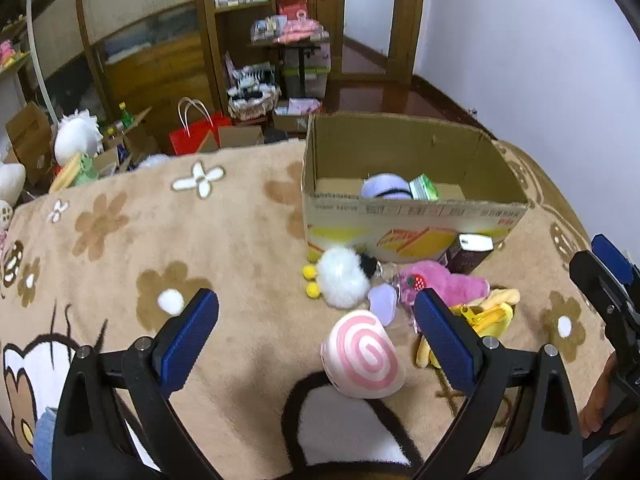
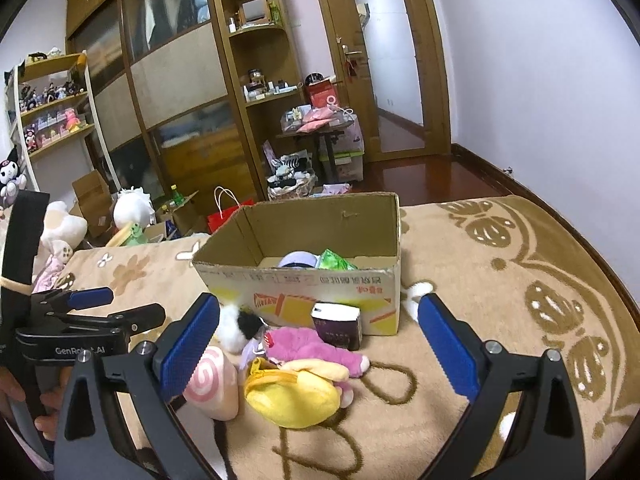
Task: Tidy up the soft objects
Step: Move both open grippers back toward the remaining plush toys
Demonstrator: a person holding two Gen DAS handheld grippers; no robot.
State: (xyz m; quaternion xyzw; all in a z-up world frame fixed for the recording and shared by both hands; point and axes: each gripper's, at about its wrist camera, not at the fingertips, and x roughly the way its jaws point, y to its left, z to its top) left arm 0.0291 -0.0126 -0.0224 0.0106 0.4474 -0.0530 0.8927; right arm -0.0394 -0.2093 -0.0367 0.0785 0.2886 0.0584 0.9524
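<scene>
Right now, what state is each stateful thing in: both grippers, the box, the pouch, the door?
Left gripper: open, empty, above the blanket.
Right gripper: open, empty.
Cardboard box: upright, top open, two items inside.
Yellow pouch: on the blanket, zipper looks partly open.
Pink swirl plush: lying on the blanket, not held.
Purple carton: upright against the box front.
Door: open.

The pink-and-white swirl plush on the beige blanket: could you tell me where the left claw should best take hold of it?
Grip the pink-and-white swirl plush across its rounded sides, coming straight down from above. Its swirl face tilts up and it lies clear between the open left claw fingers, apart from the white fluffy pompom toy.
</scene>
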